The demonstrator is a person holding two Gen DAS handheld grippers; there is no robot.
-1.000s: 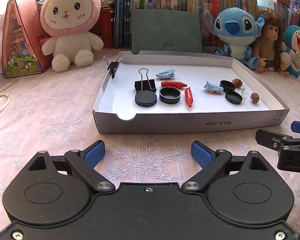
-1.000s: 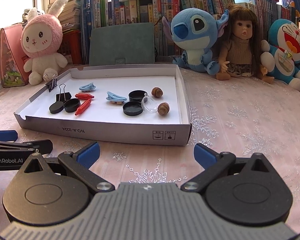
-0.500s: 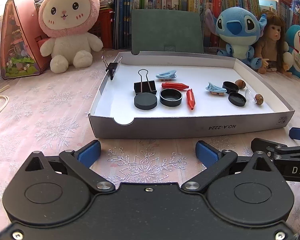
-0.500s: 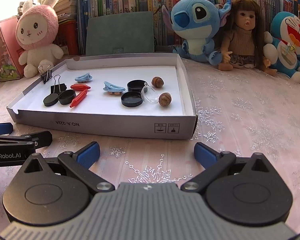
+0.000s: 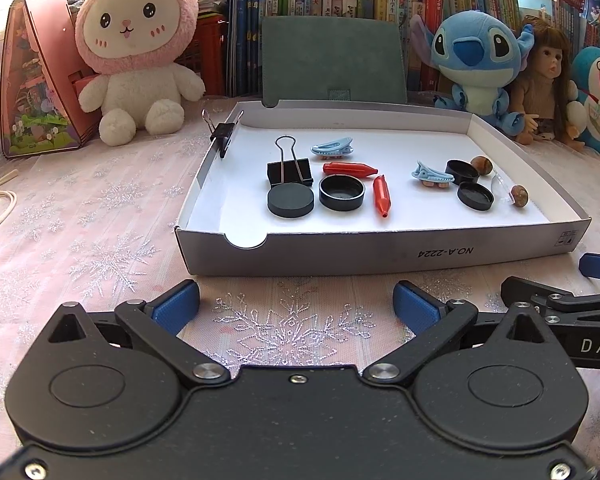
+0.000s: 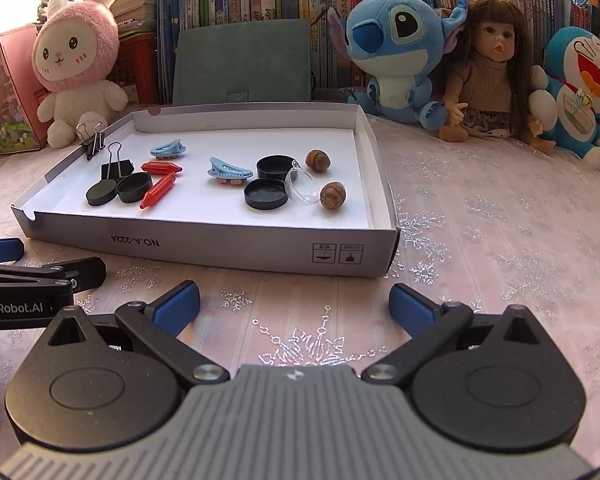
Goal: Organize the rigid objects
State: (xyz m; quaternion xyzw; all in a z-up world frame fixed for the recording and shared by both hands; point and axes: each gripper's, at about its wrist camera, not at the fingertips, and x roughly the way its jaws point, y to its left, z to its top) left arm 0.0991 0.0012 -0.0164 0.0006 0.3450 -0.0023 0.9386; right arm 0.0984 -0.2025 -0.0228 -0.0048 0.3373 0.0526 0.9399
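A shallow white cardboard tray (image 5: 380, 254) (image 6: 204, 246) lies on the tablecloth and holds small items: a black binder clip (image 5: 290, 170), black round caps (image 5: 342, 193), two red pointed pieces (image 5: 381, 197), two blue hair clips (image 5: 434, 174), two acorn-like nuts (image 6: 333, 195) and a clear dome (image 6: 302, 187). Another binder clip (image 5: 223, 133) grips the tray's left wall. My left gripper (image 5: 296, 302) hovers open before the tray's near wall, nothing between its fingers. My right gripper (image 6: 294, 300) is open too, empty, near the tray's right front corner.
Plush toys stand behind the tray: a pink rabbit (image 5: 134, 52), a blue alien (image 5: 476, 60), a doll (image 6: 492, 76) and a blue cat (image 6: 584, 88). A green folder (image 5: 332, 64) leans on the bookshelf. A pink house-shaped box (image 5: 36, 80) stands far left.
The left gripper's fingers have spread a little wider. The right wrist view has shifted slightly, with the tray now a bit lower and further right in it.
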